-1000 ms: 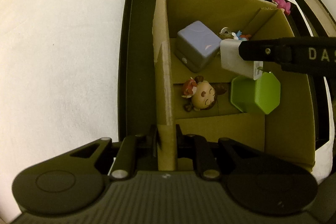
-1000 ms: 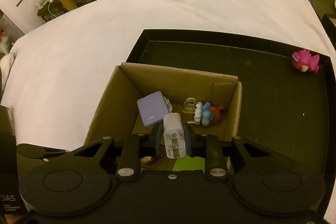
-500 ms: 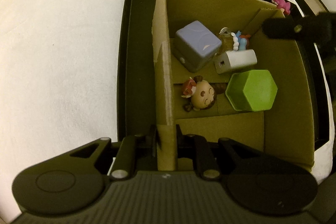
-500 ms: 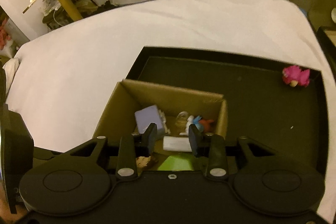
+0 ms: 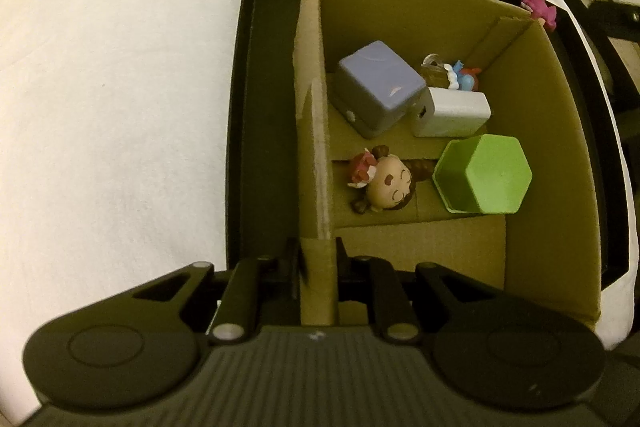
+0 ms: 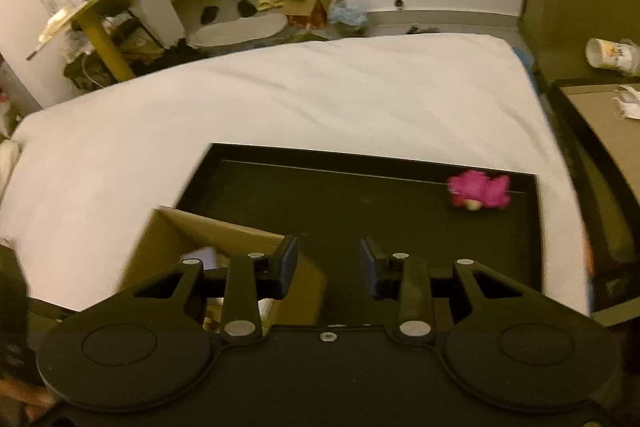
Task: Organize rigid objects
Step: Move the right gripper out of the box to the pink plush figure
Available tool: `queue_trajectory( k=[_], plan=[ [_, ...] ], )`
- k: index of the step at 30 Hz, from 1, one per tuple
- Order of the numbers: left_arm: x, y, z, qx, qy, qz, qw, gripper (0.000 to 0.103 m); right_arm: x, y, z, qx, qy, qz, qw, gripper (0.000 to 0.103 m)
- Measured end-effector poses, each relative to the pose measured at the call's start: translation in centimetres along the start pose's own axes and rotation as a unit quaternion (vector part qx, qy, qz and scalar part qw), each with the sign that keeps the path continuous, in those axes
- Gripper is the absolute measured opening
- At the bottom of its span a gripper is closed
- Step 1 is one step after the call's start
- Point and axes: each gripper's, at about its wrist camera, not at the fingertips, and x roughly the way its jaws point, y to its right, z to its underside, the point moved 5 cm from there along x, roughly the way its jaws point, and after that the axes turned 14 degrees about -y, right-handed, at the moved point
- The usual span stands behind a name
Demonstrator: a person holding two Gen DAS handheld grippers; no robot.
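Observation:
A cardboard box point(image 5: 552, 155) stands in a black tray point(image 5: 256, 107) on a white bed. Inside lie a purple cube point(image 5: 378, 87), a white charger point(image 5: 452, 111), a green hexagonal container point(image 5: 486, 173), a doll figure point(image 5: 380, 183) and small toys point(image 5: 456, 73). My left gripper point(image 5: 318, 259) is shut on the box's near left wall. My right gripper point(image 6: 328, 263) is open and empty above the tray point(image 6: 360, 203), right of the box point(image 6: 224, 239). A pink toy point(image 6: 478, 191) lies at the tray's far right corner, and it also shows in the left wrist view point(image 5: 540, 11).
The white bed point(image 6: 280, 99) surrounds the tray. A dark bedside table point(image 6: 600, 123) with a cup point(image 6: 610, 53) stands to the right. Room clutter lies beyond the bed.
My right gripper opened and dropped the white charger into the box, then rose and swung right toward the pink toy. The left gripper has not moved.

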Motion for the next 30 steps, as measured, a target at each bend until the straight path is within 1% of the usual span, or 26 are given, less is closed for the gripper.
queue_trajectory(
  k=[3, 5, 7, 12, 17, 19, 21, 24, 26, 29, 30],
  plan=[
    [0.0, 0.1, -0.1, 0.001, 0.001, -0.005, 1.0, 0.013, 0.3, 1.4, 0.3, -0.009, 0.008, -0.003, 1.0, 0.035],
    [-0.1, 0.1, -0.1, -0.001, 0.002, -0.006, 1.0, 0.013, 0.6, 2.1, 0.5, -0.013, 0.012, 0.009, 1.0, 0.035],
    [-0.2, 0.2, -0.1, -0.003, 0.004, -0.007, 1.0, 0.013, 0.9, 2.9, 0.6, -0.017, 0.019, 0.009, 1.0, 0.035],
    [-0.2, 0.5, 0.3, -0.004, 0.003, -0.01, 0.9999, 0.013, 1.5, 4.4, 0.7, -0.039, 0.034, 0.021, 0.998, 0.042],
    [-0.5, 0.4, 0.3, -0.006, 0.002, -0.012, 0.9999, 0.013, 2.7, 5.6, 0.4, -0.057, 0.039, 0.042, 0.997, 0.042],
    [-0.5, 0.4, 0.2, -0.006, 0.002, -0.013, 0.9999, 0.013, 3.1, 6.0, 0.3, -0.063, 0.044, 0.053, 0.996, 0.048],
    [-0.5, 0.4, 0.1, -0.01, 0.0, -0.011, 0.9999, 0.013, 3.6, 6.5, 0.2, -0.068, 0.048, 0.063, 0.995, 0.055],
    [-0.5, 0.3, 0.0, -0.01, -0.002, -0.012, 0.9999, 0.013, 4.7, 7.3, -0.2, -0.066, 0.045, 0.077, 0.994, 0.059],
    [-0.4, 0.3, -0.1, -0.012, -0.002, -0.012, 0.9999, 0.013, 5.4, 8.1, -0.6, -0.052, 0.045, 0.089, 0.994, 0.062],
    [-0.4, 0.3, -0.1, -0.013, -0.003, -0.014, 0.9998, 0.013, 6.2, 9.4, -1.1, -0.021, 0.048, 0.086, 0.995, 0.071],
    [-0.4, 0.3, -0.2, -0.013, -0.004, -0.015, 0.9998, 0.012, 6.5, 9.6, -1.3, -0.016, 0.049, 0.083, 0.995, 0.071]
  ],
)
